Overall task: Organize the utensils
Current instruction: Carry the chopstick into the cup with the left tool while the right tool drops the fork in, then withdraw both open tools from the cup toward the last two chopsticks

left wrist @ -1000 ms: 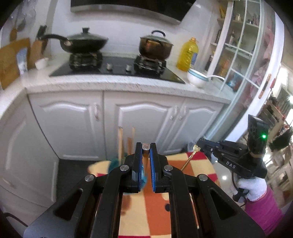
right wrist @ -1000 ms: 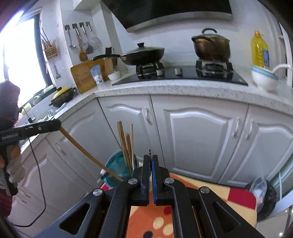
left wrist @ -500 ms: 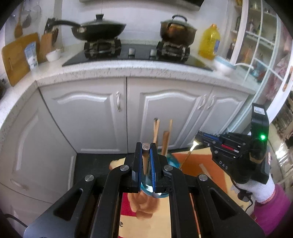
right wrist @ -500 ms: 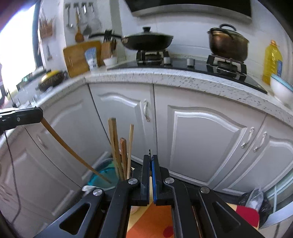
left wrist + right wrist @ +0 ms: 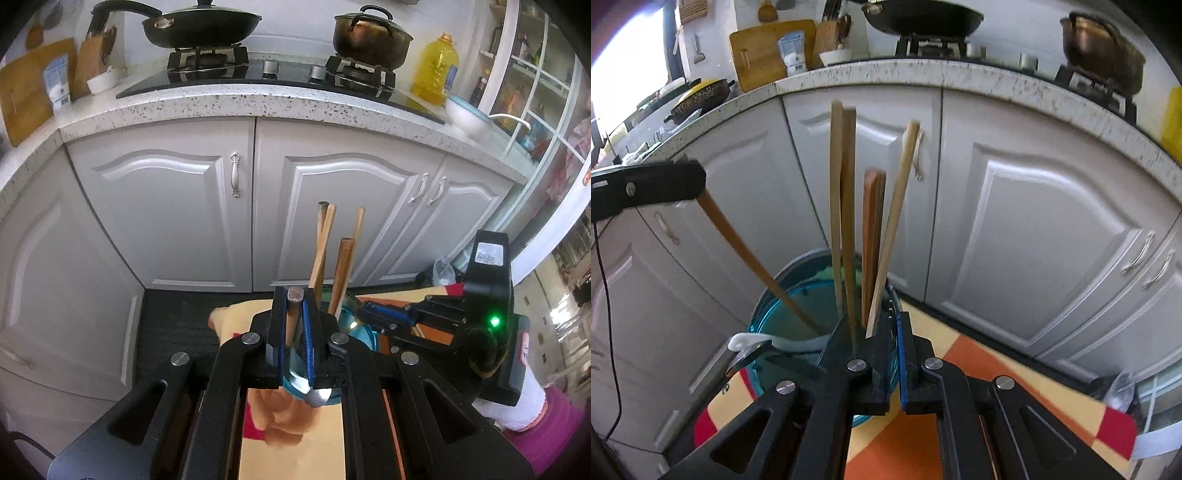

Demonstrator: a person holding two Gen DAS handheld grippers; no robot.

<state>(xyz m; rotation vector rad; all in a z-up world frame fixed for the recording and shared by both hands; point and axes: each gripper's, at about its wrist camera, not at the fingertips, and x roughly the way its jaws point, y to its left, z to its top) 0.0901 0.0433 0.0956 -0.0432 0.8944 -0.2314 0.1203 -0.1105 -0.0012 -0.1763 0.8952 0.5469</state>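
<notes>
Several chopsticks (image 5: pixel 846 206) already stand in the blue holder (image 5: pixel 783 306). The left gripper (image 5: pixel 295 306) clamps a wooden-handled spoon (image 5: pixel 293 314), angled into it but unreleased. The right gripper (image 5: pixel 895 325) is pressed shut; a thin gold piece near its tips shows only in the left view, the holder's inside only in the right.

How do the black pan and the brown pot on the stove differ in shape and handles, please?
The black pan is wide and shallow, while the brown pot is narrower and deeper. The black pan has one long handle reaching left; the brown pot shows a loop handle on its lid. The pan sits on the left side of the stove, the pot on the right. Both are lidded.
</notes>
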